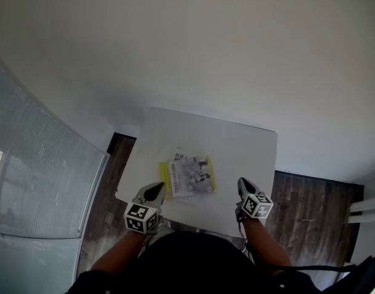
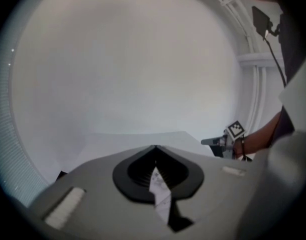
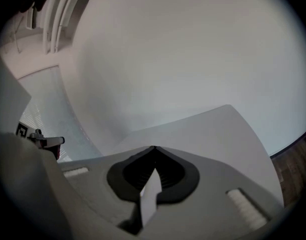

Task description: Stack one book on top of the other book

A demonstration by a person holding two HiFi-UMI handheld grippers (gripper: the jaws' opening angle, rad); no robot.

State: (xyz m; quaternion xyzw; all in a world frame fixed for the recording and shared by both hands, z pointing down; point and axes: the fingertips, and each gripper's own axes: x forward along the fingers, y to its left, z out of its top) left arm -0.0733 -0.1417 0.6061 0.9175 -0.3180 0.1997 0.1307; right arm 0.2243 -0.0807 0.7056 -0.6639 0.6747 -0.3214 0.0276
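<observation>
White table [image 1: 249, 149] against pale wall [image 1: 206, 41]; dark wood floor [image 1: 310, 204]; ribbed, perhaps frosted-glass panel [image 1: 34, 164] at left.

The right gripper [image 3: 154, 150] sits lower centre, jaws together, nothing between; white surface [image 3: 208, 129] beyond it; left gripper [image 3: 45, 141] at the left edge; wood floor [image 3: 299, 159] lower right.

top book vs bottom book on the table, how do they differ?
Colour: the top book has a white-and-grey printed cover; the bottom book is yellow.
Place: the top book lies on the bottom book, which rests on the white table.
Visibility: the top book's cover shows whole; the bottom book shows only as strips along its edges.
Shared: both lie flat, stacked.
</observation>
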